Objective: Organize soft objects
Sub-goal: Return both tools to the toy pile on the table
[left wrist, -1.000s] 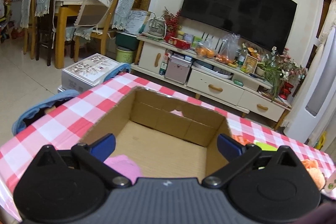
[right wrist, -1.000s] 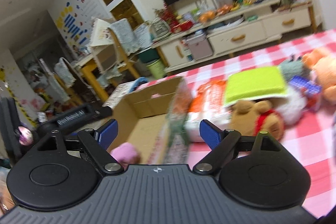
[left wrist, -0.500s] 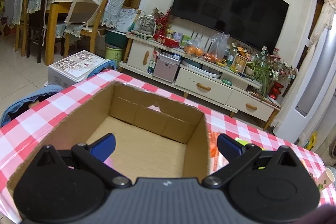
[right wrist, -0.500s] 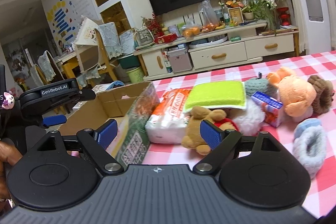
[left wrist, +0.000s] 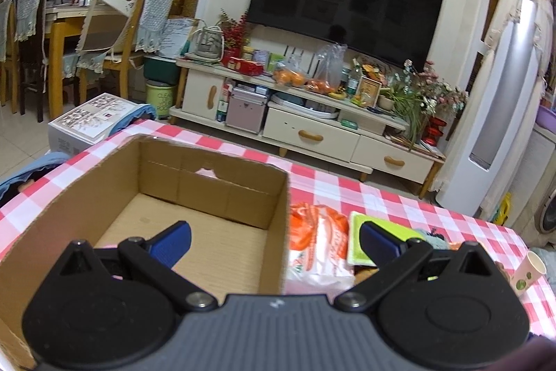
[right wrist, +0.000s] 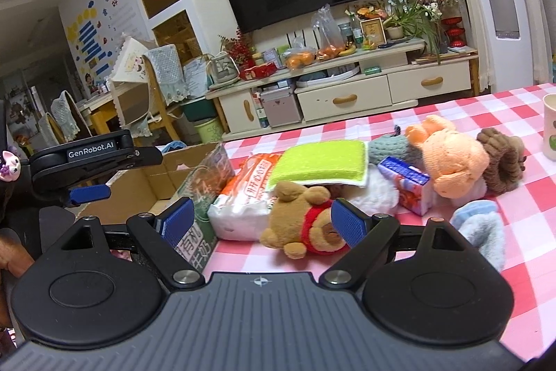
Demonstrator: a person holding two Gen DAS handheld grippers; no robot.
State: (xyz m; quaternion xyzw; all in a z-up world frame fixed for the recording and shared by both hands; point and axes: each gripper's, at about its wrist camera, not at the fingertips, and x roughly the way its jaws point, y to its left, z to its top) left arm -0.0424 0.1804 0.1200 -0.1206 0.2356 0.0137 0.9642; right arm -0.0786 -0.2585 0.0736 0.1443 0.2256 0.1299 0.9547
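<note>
An open cardboard box [left wrist: 215,193] stands on the checked table; it also shows in the right wrist view [right wrist: 163,176]. My left gripper [left wrist: 274,240] is open and empty above the box's right wall. To the box's right lies a pile of soft things: an orange-and-white tissue pack [right wrist: 250,197], a green sponge cloth [right wrist: 319,162], a brown bear in a red shirt [right wrist: 302,225], an orange plush [right wrist: 451,159], a brown plush [right wrist: 500,159], a blue fluffy piece [right wrist: 483,228]. My right gripper [right wrist: 262,225] is open and empty, just before the bear.
A small blue-and-red carton [right wrist: 403,179] lies in the pile. A paper cup [right wrist: 549,131] stands at the table's right. The left gripper body [right wrist: 83,162] hangs over the box in the right wrist view. A TV stand [left wrist: 312,127] is beyond the table.
My left gripper has drifted right, from over the box's middle to its right wall. My right gripper has steadied and moved closer to the brown bear.
</note>
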